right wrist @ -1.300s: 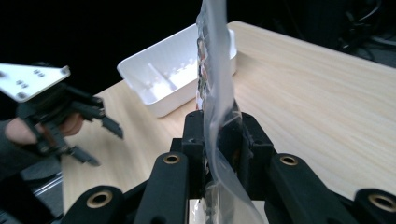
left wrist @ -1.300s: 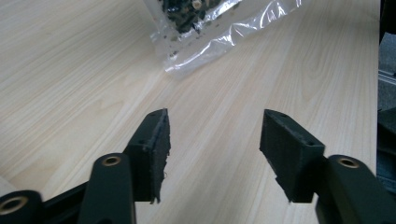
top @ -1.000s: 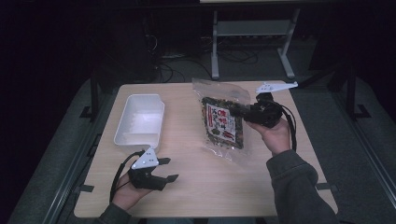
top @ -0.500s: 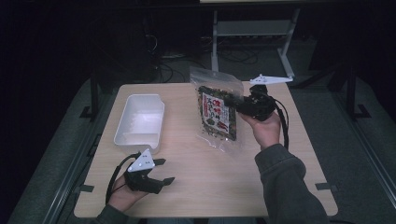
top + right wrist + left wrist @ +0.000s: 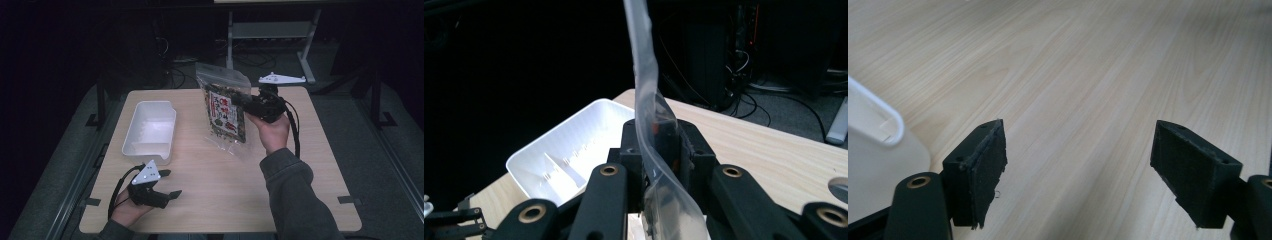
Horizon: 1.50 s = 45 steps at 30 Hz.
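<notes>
A clear plastic bag of dark snack mix with a red and white label (image 5: 226, 112) hangs lifted above the table's far middle. My right gripper (image 5: 248, 105) is shut on the bag's right edge; in the right gripper view the bag's clear film (image 5: 651, 120) rises from between the jaws. Near the front left corner, my left gripper (image 5: 170, 186) rests low over the table, open and holding nothing. Bare wood shows between its black pads (image 5: 985, 165) in the left gripper view.
An empty white rectangular tray (image 5: 149, 130) sits on the left half of the wooden table (image 5: 225, 200); its rim (image 5: 878, 117) is close on the left of my left gripper. Dark floor, cables and a metal stand lie beyond the far edge.
My right gripper has raised the bag and carried it toward the far edge, so it now hangs more upright. The left gripper has barely moved.
</notes>
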Available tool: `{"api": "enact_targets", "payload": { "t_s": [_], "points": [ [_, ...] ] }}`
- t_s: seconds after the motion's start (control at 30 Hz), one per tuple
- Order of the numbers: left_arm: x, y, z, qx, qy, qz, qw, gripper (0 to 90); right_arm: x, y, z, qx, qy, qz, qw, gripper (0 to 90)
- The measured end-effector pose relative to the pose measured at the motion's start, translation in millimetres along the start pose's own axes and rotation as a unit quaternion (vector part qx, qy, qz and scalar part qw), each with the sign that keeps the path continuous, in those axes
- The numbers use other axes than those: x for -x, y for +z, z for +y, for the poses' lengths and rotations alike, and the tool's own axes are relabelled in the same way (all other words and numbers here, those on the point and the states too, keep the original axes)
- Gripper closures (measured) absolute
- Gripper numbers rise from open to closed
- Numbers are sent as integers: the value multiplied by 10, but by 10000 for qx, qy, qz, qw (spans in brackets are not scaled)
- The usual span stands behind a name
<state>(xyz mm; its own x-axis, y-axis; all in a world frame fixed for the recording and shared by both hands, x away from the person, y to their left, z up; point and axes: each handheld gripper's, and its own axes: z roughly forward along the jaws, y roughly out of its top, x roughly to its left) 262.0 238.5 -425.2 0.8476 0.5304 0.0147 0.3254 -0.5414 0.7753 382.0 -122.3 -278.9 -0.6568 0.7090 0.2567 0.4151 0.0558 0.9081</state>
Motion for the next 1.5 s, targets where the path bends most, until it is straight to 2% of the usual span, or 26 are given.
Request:
{"api": "enact_targets", "payload": {
  "t_s": [0.4, 0.67, 0.8, 0.97, 1.07, 1.3, 1.5],
  "points": [
    [-53, -58, -54, -22, -44, 106, 9999, 201, -163, 160, 163, 146, -119, -4, 9998, 760],
    [-79, -94, -84, -5, -103, 142, 9998, 201, -305, 312, 286, 336, -111, 135, 9993, 760],
    [-108, -115, -101, 6, -155, 143, 9998, 201, -457, 486, 339, 582, -171, 188, 9980, 761],
    [-150, -159, -131, 8, -200, 210, 9996, 201, -590, 734, 352, 631, -124, 300, 9975, 761],
    [-193, -200, -166, 47, -284, 265, 9992, 201, -663, 881, 347, 673, -161, 268, 9972, 761],
    [-251, -231, -207, 17, -341, 337, 9988, 201, -725, 1134, 335, 724, -64, 189, 9972, 762],
    [-286, -238, -229, -9, -361, 322, 9988, 201, -783, 1319, 369, 765, -85, 141, 9969, 762]
  ]
}}
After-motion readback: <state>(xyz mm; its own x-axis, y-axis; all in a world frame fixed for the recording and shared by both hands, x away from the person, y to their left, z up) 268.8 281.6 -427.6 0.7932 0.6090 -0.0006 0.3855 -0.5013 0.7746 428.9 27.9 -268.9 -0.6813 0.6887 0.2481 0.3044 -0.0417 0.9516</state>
